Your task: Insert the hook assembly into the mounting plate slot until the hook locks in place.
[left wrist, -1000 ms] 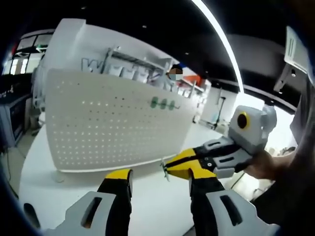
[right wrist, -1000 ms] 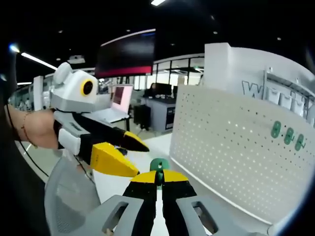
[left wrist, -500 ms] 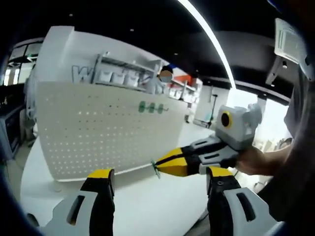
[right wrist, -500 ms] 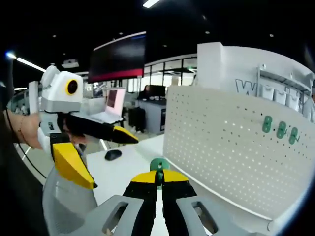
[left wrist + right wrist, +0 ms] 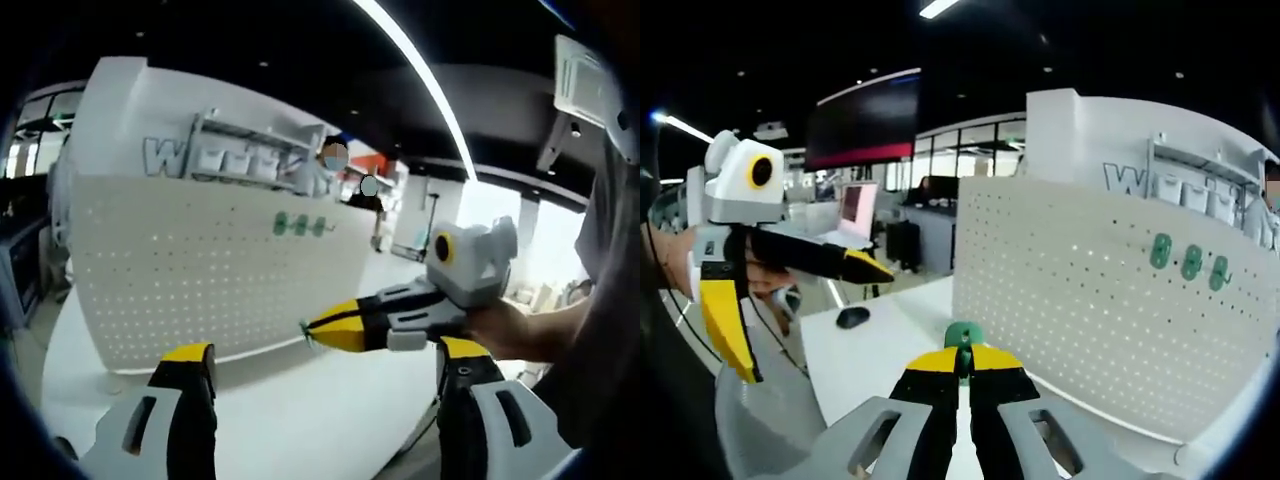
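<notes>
Right tool (image 5: pixel 962 375): clamped on small green plastic hook (image 5: pixel 962 335)
Left tool (image 5: pixel 325 370): jaws wide, over bare white desk (image 5: pixel 290 410)
White perforated pegboard (image 5: pixel 200 265): upright, well ahead

Ahead of my right gripper (image 5: pixel 962 362) stands the pegboard (image 5: pixel 1090 310), a matt white sheet, smooth, pierced with rows of small holes; I cannot tell whether it is metal or plastic. High on it, to the right of my jaws, three hooks (image 5: pixel 1189 262) look like smooth green plastic. Between my jaw tips sits a hook (image 5: pixel 961 335) of the same green plastic. My jaws are matt yellow and black plastic on pale grey plastic bodies. Below them the tabletop (image 5: pixel 875 345) is smooth, white, faintly glossy. My left gripper (image 5: pixel 325 390) has the same plastic finish.
</notes>
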A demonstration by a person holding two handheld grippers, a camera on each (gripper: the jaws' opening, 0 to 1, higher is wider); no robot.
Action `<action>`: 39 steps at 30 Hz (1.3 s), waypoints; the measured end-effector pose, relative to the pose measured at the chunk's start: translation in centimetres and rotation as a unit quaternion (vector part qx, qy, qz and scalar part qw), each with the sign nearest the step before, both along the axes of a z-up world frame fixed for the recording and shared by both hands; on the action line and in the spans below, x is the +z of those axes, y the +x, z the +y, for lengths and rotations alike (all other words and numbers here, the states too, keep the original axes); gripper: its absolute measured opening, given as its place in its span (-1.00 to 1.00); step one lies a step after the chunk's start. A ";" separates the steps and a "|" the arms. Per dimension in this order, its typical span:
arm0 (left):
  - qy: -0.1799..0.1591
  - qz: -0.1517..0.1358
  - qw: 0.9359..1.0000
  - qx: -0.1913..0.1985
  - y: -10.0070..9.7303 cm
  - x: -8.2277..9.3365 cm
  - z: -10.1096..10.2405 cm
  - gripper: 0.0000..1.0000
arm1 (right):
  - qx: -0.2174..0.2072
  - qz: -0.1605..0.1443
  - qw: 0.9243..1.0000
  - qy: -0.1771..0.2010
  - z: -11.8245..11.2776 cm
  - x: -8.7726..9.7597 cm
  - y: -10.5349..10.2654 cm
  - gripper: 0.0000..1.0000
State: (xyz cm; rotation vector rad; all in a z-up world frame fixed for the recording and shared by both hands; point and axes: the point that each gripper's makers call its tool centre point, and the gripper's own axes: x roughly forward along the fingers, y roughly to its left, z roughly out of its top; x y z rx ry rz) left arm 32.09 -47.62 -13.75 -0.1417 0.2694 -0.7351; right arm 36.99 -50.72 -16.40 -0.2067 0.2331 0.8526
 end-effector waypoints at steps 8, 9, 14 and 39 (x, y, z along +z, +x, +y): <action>0.009 0.000 1.000 0.005 0.2 0.0 0.3 1.00 | -0.024 -0.009 1.000 0.009 -0.9 0.3 0.9 -1.00; 0.010 -0.001 1.000 0.006 0.3 0.1 0.3 1.00 | -0.033 -0.015 0.999 0.010 -1.1 0.5 1.3 -1.00; 0.008 -0.004 1.000 0.013 0.5 0.3 0.6 1.00 | -0.085 -0.070 0.994 0.019 -3.3 2.2 3.1 -1.00; 0.032 -0.027 0.998 0.040 1.7 0.7 2.4 0.98 | -0.245 -0.155 0.956 0.041 -16.4 7.1 11.0 -1.00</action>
